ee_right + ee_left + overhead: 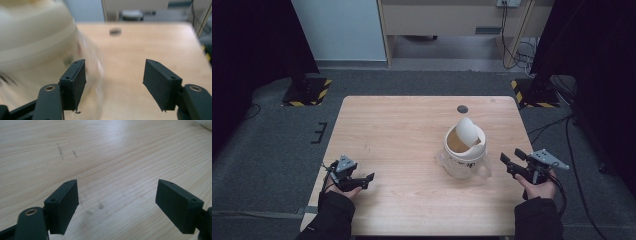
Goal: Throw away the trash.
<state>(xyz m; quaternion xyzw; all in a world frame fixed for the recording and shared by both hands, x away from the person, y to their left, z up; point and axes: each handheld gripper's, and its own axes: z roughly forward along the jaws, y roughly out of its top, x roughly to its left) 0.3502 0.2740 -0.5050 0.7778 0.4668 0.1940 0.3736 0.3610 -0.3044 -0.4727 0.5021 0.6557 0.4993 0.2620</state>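
While the clear jug (464, 155) with its cream lid (468, 134) tipped up is standing on the table (402, 130), right of centre, you are holding your right tongs (511, 159) just beside it, jaws spread apart and gripping nothing. In the right gripper view the jug (37, 50) is looming blurred past one jaw. You are resting your left tongs (368, 179), also released, well apart near the table's left front edge.
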